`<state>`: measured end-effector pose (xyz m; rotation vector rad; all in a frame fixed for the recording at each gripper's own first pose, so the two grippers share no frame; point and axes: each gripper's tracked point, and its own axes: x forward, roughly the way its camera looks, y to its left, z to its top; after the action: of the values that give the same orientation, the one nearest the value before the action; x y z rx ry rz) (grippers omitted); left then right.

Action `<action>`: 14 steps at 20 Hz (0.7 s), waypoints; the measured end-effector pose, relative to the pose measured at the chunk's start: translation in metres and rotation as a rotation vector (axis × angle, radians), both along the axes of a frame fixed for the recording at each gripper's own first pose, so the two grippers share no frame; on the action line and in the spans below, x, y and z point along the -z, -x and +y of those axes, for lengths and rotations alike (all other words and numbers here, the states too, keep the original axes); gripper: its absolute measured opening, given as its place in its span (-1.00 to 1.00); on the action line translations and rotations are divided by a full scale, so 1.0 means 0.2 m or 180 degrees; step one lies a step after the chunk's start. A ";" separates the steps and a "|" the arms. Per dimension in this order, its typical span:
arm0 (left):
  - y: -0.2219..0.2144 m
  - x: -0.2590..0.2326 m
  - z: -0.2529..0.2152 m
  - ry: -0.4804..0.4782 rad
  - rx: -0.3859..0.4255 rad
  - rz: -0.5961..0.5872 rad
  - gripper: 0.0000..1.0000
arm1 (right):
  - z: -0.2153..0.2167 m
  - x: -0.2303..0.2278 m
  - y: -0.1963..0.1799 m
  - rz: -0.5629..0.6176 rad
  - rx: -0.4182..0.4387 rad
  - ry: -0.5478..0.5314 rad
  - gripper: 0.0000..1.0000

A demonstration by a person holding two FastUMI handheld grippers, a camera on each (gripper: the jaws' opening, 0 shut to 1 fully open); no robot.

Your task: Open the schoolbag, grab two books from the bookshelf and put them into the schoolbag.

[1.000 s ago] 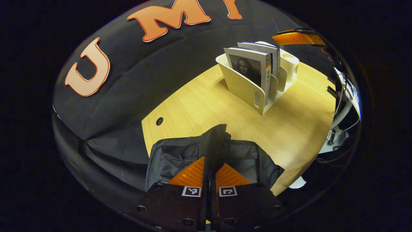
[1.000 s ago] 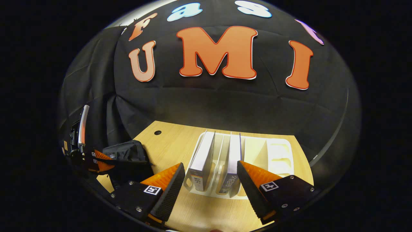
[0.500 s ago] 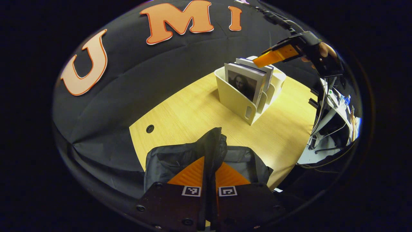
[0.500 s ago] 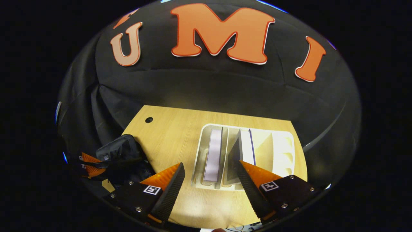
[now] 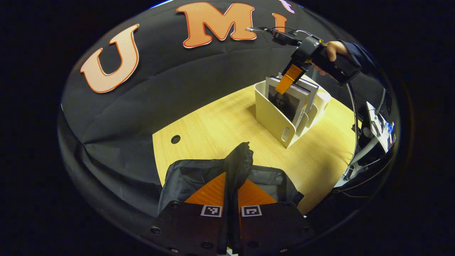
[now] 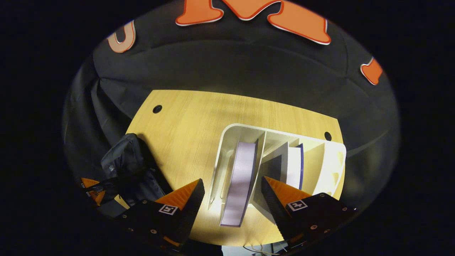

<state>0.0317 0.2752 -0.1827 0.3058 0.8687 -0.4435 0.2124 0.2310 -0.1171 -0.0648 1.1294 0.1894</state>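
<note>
While your left gripper (image 5: 231, 190) sat clamped w/ both fingers pressed on a raised fold of the schoolbag (image 5: 192, 177), the bag lay at the near edge of the wooden table (image 5: 220, 124), its dark inside partly exposed. What was in the bag couldn't be told.

Your right gripper (image 6: 231, 199) was spread wide, holding nothing, fingers hanging above the bookshelf (image 6: 227, 142) on either side of the front book (image 6: 240, 181). That book stood upright in the shelf's 2nd slot from the left; the slot left of it looked vacant. A second book (image 6: 293, 165) leaned in the next compartment to the right, and the far-right sections held nothing I could make out.

Left gripper view gave the side-on look: bookshelf (image 5: 273, 117) standing well apart from the bag, front book (image 5: 288, 103) w/ a portrait cover facing the bag, your right gripper (image 5: 286, 80) tipped down over the book tops, your hand (image 5: 328, 53) on its handle. Right gripper view gave the top-down look into the slots, plus the bag (image 6: 124, 167) and left gripper (image 6: 94, 186) off at lower left.
</note>
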 end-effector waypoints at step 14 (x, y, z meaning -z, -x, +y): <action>0.02 0.09 -0.05 0.0038 -0.0310 0.0319 -0.88 | -0.06 0.20 -0.03 0.0650 0.0014 0.0050 -0.13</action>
<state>0.0285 0.2661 -0.2004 0.2309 0.9740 -0.3758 0.2184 0.2182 -0.1575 -0.0577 1.3347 0.1864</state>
